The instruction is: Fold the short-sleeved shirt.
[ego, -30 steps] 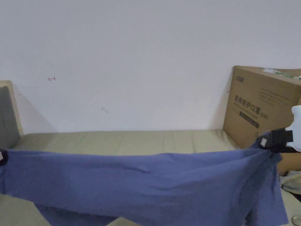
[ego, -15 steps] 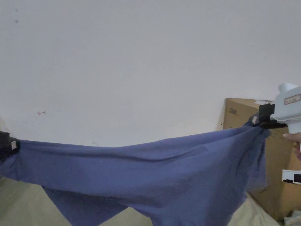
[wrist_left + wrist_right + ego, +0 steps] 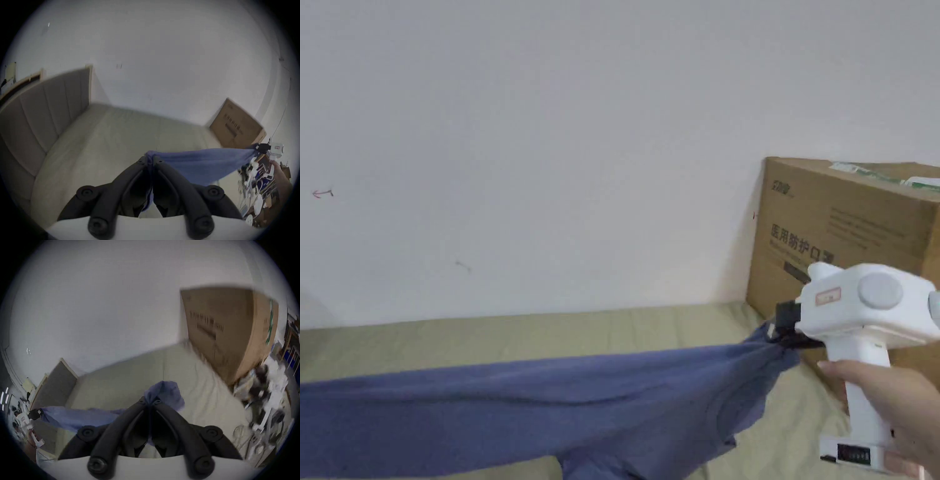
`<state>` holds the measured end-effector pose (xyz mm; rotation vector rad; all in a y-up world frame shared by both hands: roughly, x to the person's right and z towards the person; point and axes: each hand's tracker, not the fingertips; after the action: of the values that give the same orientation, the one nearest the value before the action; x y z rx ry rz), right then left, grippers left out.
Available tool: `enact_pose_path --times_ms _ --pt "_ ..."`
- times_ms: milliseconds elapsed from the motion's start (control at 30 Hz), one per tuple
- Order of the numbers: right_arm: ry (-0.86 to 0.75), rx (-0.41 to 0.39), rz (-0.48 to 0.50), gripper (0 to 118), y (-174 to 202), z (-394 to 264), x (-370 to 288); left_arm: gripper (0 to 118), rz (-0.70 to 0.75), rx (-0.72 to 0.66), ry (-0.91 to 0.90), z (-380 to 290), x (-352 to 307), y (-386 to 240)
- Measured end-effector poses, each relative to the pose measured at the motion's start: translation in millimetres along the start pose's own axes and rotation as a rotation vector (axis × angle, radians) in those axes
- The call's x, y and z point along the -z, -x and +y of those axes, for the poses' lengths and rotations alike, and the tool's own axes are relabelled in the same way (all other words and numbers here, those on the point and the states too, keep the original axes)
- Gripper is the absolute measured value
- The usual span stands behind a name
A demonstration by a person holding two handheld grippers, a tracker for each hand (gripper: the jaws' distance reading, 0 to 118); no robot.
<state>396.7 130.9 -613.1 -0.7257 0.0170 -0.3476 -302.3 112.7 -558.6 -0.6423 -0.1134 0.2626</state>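
A blue short-sleeved shirt (image 3: 550, 406) hangs stretched in the air above the beige mattress (image 3: 562, 328), running from the picture's left edge to my right gripper (image 3: 781, 331). That white-bodied gripper is shut on the shirt's right end, a hand (image 3: 887, 394) under it. In the right gripper view the black jaws of the right gripper (image 3: 150, 401) pinch a bunch of blue shirt (image 3: 168, 391). In the left gripper view my left gripper (image 3: 150, 160) is shut on the other end of the shirt (image 3: 199, 160), which spans to the right gripper (image 3: 259, 148) far off.
A large cardboard box (image 3: 850, 231) stands on the mattress at the right against the white wall. A grey padded headboard (image 3: 40, 110) closes the bed's left end. Cluttered items (image 3: 267, 402) lie beside the box on the right.
The shirt was lifted high half a second ago and has now come down low over the mattress. The right gripper dropped and moved inward; the camera swung to the right.
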Motion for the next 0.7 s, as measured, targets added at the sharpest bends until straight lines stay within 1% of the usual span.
enact_pose_path --times_ms 33,67,133,200,267,333,367,467,533,700 --pt "0.063 -0.002 -0.015 2 -10 -24 19 4 0.01 -0.01 0.057 -26 8 9" --pt "0.131 -0.004 -0.03 2 -27 -51 43 4 0.016 -0.028 0.125 -55 15 20" --pt "0.258 -0.027 -0.057 2 -47 -108 72 4 0.034 -0.059 0.243 -112 25 40" --pt "0.371 -0.072 -0.105 2 -65 -167 83 4 0.053 -0.077 0.354 -166 25 53" --pt "0.416 -0.051 -0.112 2 -83 -205 81 4 0.054 -0.069 0.428 -204 14 58" --pt "0.404 -0.01 -0.096 2 -95 -232 64 4 0.02 -0.076 0.448 -226 0 62" --pt "0.406 0.022 -0.075 2 -100 -239 55 4 0.014 -0.076 0.453 -233 -9 61" --pt "0.388 0.036 -0.063 2 -107 -250 23 4 -0.001 -0.088 0.457 -242 -37 59" --pt "0.397 0.063 -0.057 2 -115 -254 6 4 -0.014 -0.088 0.47 -245 -50 58" --pt "0.469 0.109 -0.07 2 -126 -271 -24 4 -0.059 -0.037 0.529 -248 -70 52"
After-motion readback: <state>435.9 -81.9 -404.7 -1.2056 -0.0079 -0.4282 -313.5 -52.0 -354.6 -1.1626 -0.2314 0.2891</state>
